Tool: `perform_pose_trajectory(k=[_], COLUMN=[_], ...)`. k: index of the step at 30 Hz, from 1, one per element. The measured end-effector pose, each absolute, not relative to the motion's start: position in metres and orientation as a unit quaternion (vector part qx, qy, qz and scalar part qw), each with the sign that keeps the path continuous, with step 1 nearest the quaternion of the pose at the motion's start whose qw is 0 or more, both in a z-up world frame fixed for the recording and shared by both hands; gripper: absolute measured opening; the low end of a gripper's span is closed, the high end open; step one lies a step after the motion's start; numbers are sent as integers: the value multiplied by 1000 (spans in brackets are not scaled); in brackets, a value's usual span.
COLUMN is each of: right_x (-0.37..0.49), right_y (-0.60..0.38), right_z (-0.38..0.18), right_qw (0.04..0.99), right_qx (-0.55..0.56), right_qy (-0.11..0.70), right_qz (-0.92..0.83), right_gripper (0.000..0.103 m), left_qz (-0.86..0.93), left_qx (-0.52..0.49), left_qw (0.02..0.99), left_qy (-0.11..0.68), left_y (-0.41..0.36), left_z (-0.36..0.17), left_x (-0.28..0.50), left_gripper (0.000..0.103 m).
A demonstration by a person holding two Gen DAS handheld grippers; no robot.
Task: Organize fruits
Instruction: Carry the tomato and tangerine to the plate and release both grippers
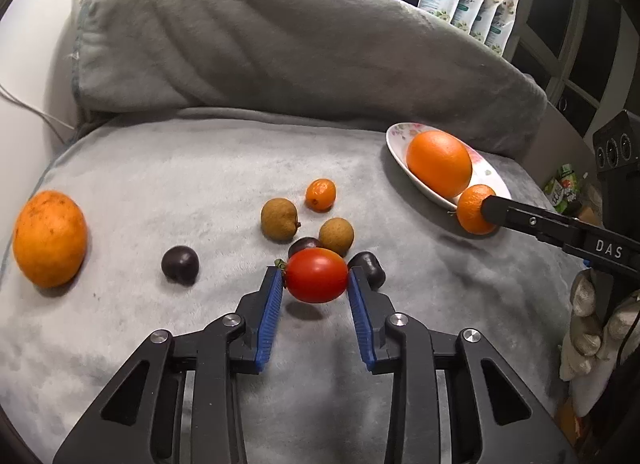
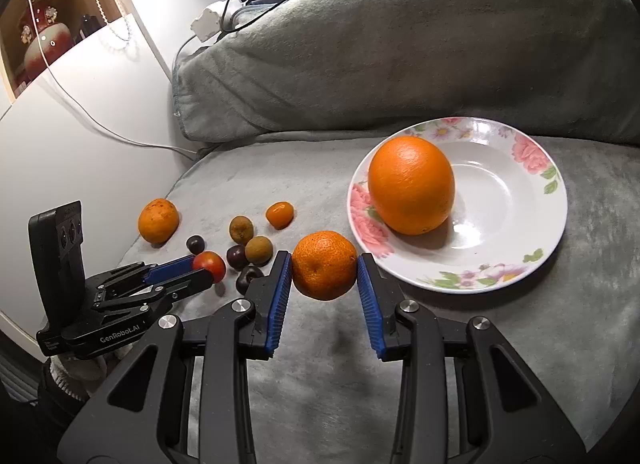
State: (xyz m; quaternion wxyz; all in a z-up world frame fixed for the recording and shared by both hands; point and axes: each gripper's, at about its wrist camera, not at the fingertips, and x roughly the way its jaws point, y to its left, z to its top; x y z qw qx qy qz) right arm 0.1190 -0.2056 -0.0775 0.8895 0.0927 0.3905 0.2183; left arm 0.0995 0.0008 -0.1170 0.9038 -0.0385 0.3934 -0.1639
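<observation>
My left gripper (image 1: 316,276) is shut on a red tomato (image 1: 317,274) and holds it just above the grey blanket; it also shows in the right wrist view (image 2: 209,265). My right gripper (image 2: 324,264) is shut on a mandarin (image 2: 324,264), held above the blanket beside the near-left rim of the floral plate (image 2: 520,200). A large orange (image 2: 412,184) lies on the plate. On the blanket lie another orange (image 1: 50,238), a small kumquat (image 1: 320,195), two brown longans (image 1: 279,219), (image 1: 336,236) and dark cherries (image 1: 180,265).
A rolled grey blanket (image 1: 280,44) rises behind the fruit. White pouches (image 1: 468,0) stand at the back right. A white cabinet with cables (image 2: 80,136) borders the left side.
</observation>
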Motion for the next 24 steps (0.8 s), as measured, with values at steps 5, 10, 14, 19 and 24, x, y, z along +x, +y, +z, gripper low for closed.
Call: perform_pose_trajectory(k=[5, 10, 14, 19, 24], right_x=[119, 120, 120, 119, 120], right_y=[-208, -210, -214, -222, -235], right_z=[-78, -79, -75, -68, -61], right_qw=[890, 890, 892, 897, 903], right_qx=[94, 95, 98, 96, 95], right_qy=[391, 392, 388, 378, 371], right_qz=[216, 214, 212, 206, 194], right_gripper=[35, 35, 35, 35, 35], left_qz=[-170, -174, -181, -198, -217], left_qx=[-32, -30, -30, -24, -19], left_qw=[900, 902, 905, 908, 907], left_qy=[400, 393, 383, 369, 360], left_y=[-6, -8, -11, -26, -46], left_z=[-122, -117, -107, -93, -86], left_x=[101, 98, 99, 105, 114], left_gripper=[32, 32, 32, 32, 32])
